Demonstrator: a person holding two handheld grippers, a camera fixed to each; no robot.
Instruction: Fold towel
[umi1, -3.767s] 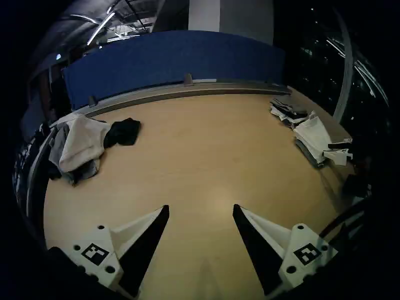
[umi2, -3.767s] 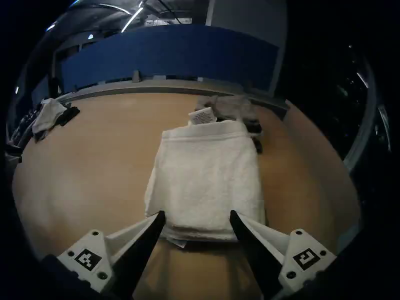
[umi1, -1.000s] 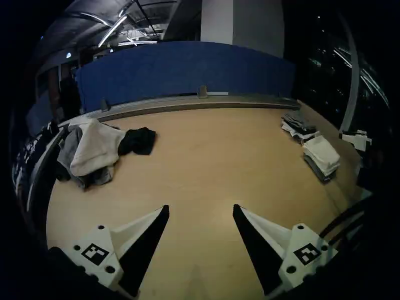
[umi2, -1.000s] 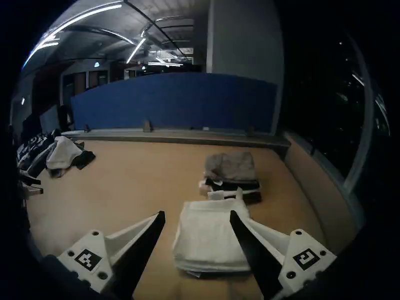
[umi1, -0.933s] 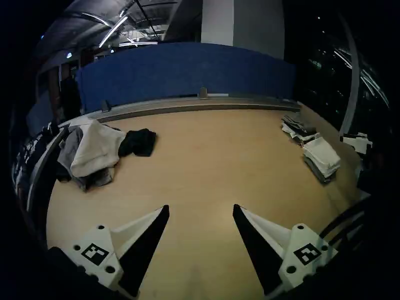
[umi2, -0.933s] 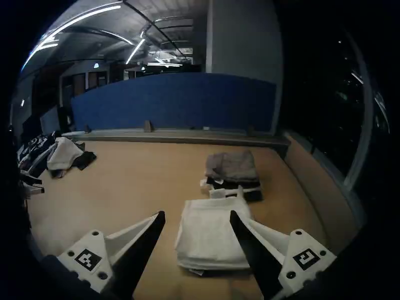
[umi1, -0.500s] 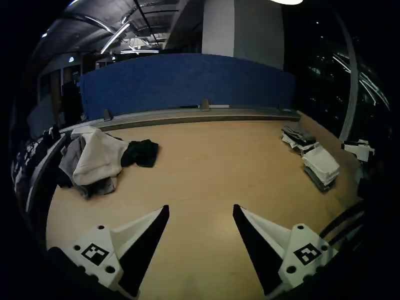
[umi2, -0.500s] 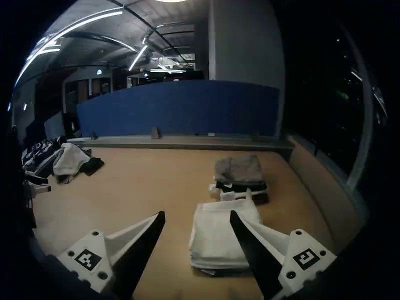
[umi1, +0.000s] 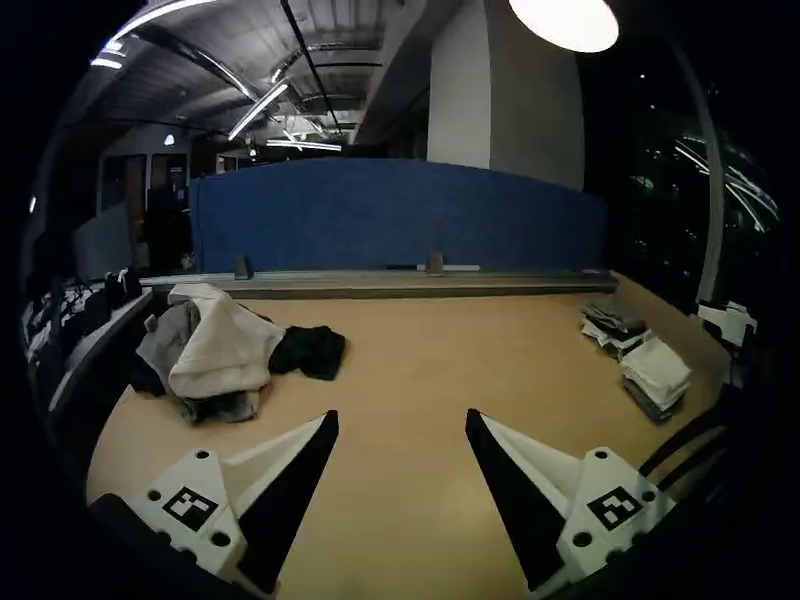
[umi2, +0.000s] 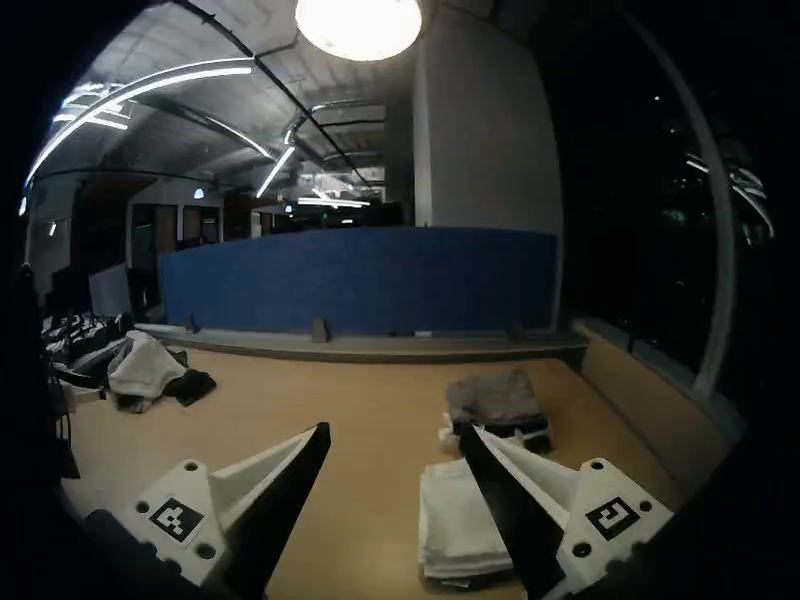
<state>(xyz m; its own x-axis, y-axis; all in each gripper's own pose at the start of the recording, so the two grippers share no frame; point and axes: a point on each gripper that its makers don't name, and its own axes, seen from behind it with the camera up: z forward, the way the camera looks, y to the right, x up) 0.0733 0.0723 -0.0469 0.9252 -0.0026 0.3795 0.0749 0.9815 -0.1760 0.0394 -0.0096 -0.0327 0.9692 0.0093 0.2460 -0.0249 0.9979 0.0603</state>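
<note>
- The left gripper (umi1: 400, 412) is held level above the wooden table (umi1: 430, 360), aimed at the blue partition (umi1: 400, 215) at 12 o'clock; its fingers are spread apart with nothing between them.
- In the left gripper view, a heap of unfolded cloths (umi1: 215, 352) lies at 9 o'clock with a black cloth (umi1: 312, 350) touching it; a white-topped folded stack (umi1: 655, 370) sits at 3 o'clock.
- The right gripper (umi2: 393, 425) is also level and tilted slightly up, with its fingers spread apart and holding nothing.
- The folded white towel (umi2: 455, 520) lies flat on the table at 5 o'clock, partly behind the right finger, just beside a stack of folded grey and dark cloths (umi2: 497, 398).
</note>
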